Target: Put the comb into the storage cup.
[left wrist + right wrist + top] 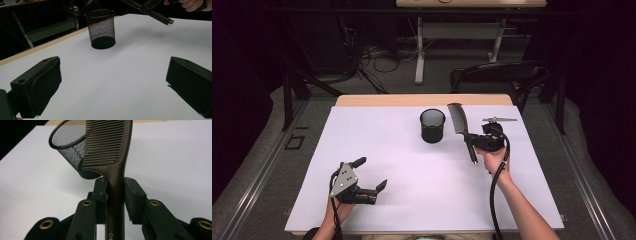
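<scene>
A dark comb hangs over the white table top, clamped at its handle by my right gripper, which is shut on it. In the right gripper view the comb rises between the pads of the right gripper, teeth to the left, in front of the black mesh cup. The cup stands upright just left of the comb. My left gripper rests near the front left, open and holding nothing. From the left gripper view I see the cup ahead and the comb's handle end at upper right.
A thin metal object lies on the table beyond the right gripper. A black chair stands behind the table's far edge. White sheet spreads bare between the two grippers.
</scene>
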A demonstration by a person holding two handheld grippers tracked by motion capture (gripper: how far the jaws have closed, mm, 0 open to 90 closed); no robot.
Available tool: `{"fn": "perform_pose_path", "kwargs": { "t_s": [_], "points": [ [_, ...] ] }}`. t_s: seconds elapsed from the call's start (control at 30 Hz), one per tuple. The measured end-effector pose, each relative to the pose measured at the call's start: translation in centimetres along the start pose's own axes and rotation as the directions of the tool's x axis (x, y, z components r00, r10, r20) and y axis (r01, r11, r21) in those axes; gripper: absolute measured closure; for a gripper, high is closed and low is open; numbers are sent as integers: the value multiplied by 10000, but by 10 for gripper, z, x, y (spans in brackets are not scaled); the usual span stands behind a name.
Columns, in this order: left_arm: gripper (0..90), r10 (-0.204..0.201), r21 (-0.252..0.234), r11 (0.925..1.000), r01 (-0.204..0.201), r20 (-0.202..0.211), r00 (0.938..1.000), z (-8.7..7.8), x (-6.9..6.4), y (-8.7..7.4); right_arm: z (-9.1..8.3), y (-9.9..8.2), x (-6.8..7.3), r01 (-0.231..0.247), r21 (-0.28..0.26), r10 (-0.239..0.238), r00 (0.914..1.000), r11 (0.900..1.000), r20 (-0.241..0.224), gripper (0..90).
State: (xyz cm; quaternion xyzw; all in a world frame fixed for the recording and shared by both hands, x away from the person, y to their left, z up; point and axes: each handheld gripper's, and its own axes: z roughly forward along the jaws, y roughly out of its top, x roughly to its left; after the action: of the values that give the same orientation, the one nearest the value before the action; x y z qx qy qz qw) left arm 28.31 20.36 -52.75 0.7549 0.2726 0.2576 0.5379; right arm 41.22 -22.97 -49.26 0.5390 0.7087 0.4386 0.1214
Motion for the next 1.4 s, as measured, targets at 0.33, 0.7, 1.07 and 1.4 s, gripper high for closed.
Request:
{"fn": "perform_pose_path", "kwargs": {
  "t_s": [0.33, 0.7, 1.07, 1.4],
  "points": [
    [0, -93, 86, 9999, 95, -180, 9998, 1, 1, -1, -7, 2, -3, 364, -799, -395, 9985, 9961, -382, 726],
    [0, -147, 68, 9999, 149, -214, 9997, 0, 2, -1, -15, 3, -1, 781, -1592, -877, 9947, 9842, -541, 726],
    [0, -286, 29, 9996, 287, -297, 9991, -1, 5, -2, -22, 6, 0, 956, -2032, -1100, 9921, 9745, -605, 725],
    [0, -342, 33, 9994, 343, -353, 9988, -1, 6, -3, -20, 11, 4, 1037, -2218, -1214, 9903, 9696, -676, 725]
  ]
}}
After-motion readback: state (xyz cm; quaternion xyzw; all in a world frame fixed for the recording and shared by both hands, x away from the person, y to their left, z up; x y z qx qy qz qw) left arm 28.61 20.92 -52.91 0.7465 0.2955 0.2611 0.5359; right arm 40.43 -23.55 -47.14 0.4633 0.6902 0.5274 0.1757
